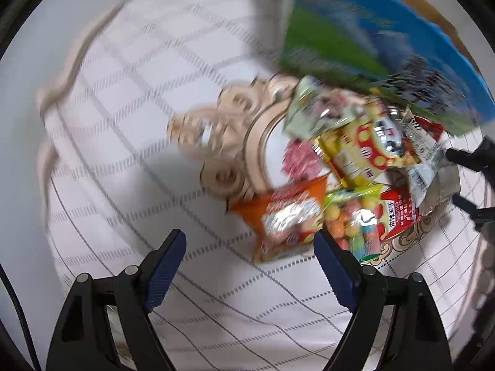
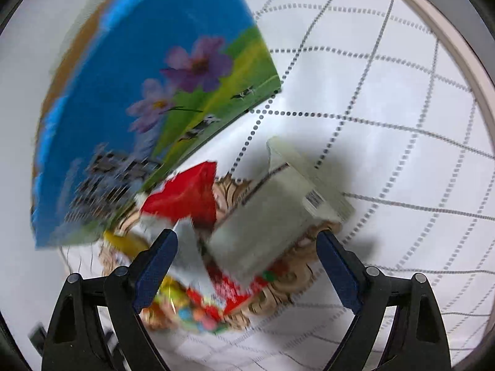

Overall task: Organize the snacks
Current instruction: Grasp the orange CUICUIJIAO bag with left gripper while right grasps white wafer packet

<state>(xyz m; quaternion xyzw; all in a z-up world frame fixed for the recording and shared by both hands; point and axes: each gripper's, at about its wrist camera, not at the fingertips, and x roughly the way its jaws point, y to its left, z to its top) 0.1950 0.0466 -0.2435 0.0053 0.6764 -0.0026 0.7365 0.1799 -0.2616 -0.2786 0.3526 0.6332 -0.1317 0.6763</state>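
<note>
A pile of snack packets lies on a carved wooden tray point(image 1: 235, 130) on a white grid tablecloth. In the left wrist view I see an orange packet point(image 1: 287, 219), a clear bag of coloured candy balls point(image 1: 352, 219), a yellow packet point(image 1: 368, 151) and a pale green packet point(image 1: 315, 108). My left gripper point(image 1: 250, 266) is open and empty, just short of the orange packet. In the right wrist view a silvery grey packet point(image 2: 272, 216) and a red packet point(image 2: 188, 198) lie on the tray point(image 2: 297, 266). My right gripper point(image 2: 247, 266) is open above them, holding nothing.
A large blue and green carton with flowers and cows point(image 2: 148, 99) stands right behind the tray; it also shows in the left wrist view point(image 1: 371, 40). The tablecloth point(image 1: 130, 117) spreads to the left, with a round rim point(image 2: 464, 61) at its right edge.
</note>
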